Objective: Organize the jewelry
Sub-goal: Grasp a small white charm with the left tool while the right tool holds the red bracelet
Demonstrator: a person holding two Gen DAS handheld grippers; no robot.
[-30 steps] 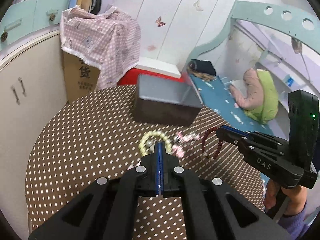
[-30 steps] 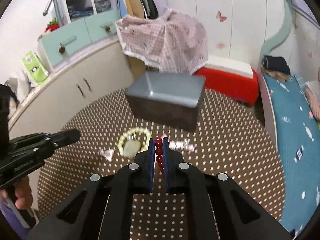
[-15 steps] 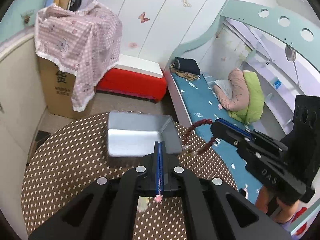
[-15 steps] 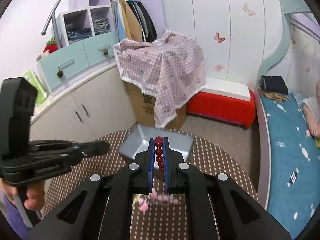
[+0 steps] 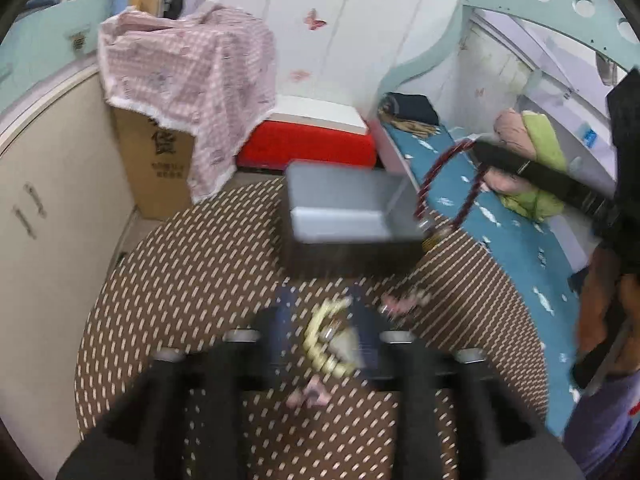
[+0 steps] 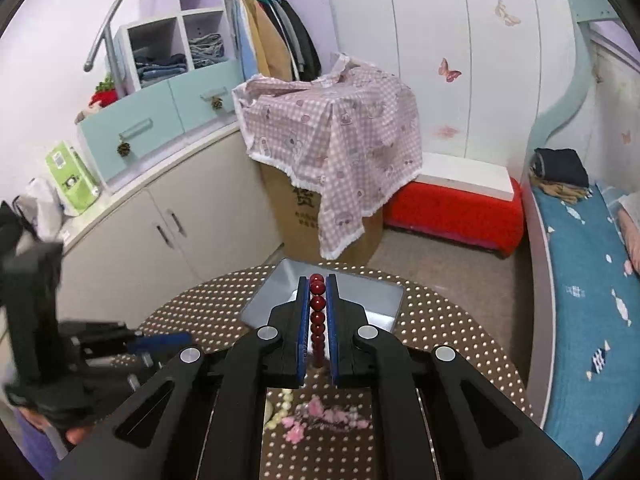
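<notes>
1. Half a second back the left gripper (image 5: 320, 332) sat pinched together above the grey box; now its jaws have just been opening and it is down over the dotted table (image 5: 168, 280), with the pale yellow bead bracelet (image 5: 322, 336) lying between them, not pressed as far as the blurred view shows.
2. Compared with a second ago, the right gripper (image 6: 318, 312) is higher, no longer low over the table but in front of the open grey box (image 6: 360, 300).
3. Its jaws are clamped on the red bead bracelet (image 6: 317, 304), whose loop hangs beside the box's right edge in the left wrist view.
4. A pink trinket (image 6: 320, 416) lies on the table just beside the yellow bracelet.
5. Step in hand, as I judge it: carrying the red bracelet to the box while the left lines up on the yellow one.
6. Next move calls for bringing the red loop fully over the box opening before releasing, and closing the left jaws squarely on the beads.
</notes>
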